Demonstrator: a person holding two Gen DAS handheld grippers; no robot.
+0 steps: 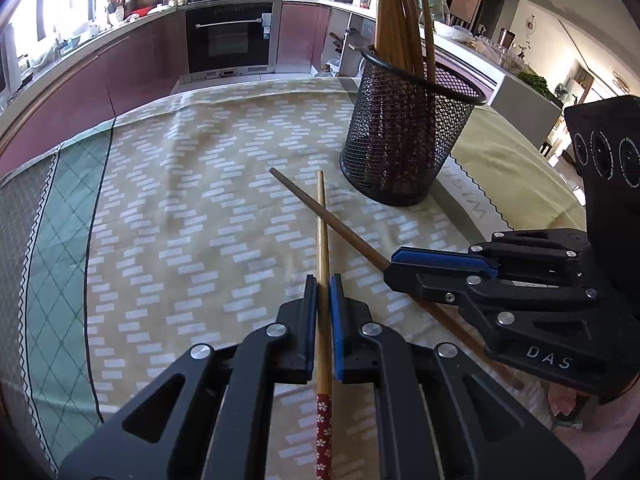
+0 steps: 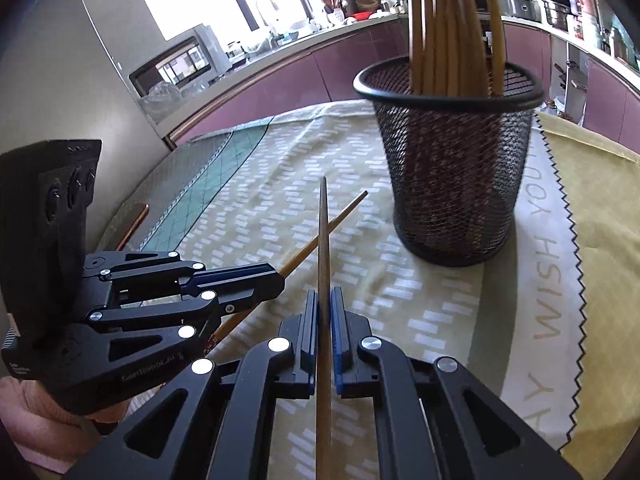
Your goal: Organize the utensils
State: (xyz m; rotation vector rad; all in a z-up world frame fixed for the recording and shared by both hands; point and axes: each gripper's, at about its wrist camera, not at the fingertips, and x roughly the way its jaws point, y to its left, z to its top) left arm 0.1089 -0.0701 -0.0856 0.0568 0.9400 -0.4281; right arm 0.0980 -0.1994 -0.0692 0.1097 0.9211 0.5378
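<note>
My left gripper [image 1: 323, 280] is shut on a light wooden chopstick [image 1: 322, 240] with a red flowered end, pointing forward. My right gripper [image 2: 325, 294] is shut on a darker brown chopstick [image 2: 323, 240]. The two chopsticks cross in front of me above the tablecloth. The right gripper also shows in the left wrist view [image 1: 394, 264], holding the dark chopstick [image 1: 320, 210]. The left gripper shows in the right wrist view [image 2: 276, 280] with its chopstick [image 2: 336, 220]. A black mesh cup [image 1: 404, 132] holding several chopsticks stands ahead to the right; it also shows in the right wrist view [image 2: 452, 160].
The table is covered by a yellow cloth [image 1: 180, 200] with white dashes and a green border on the left. A second cloth with lettering [image 2: 552, 280] lies at the right. Kitchen counters and an oven [image 1: 230, 36] stand beyond the table.
</note>
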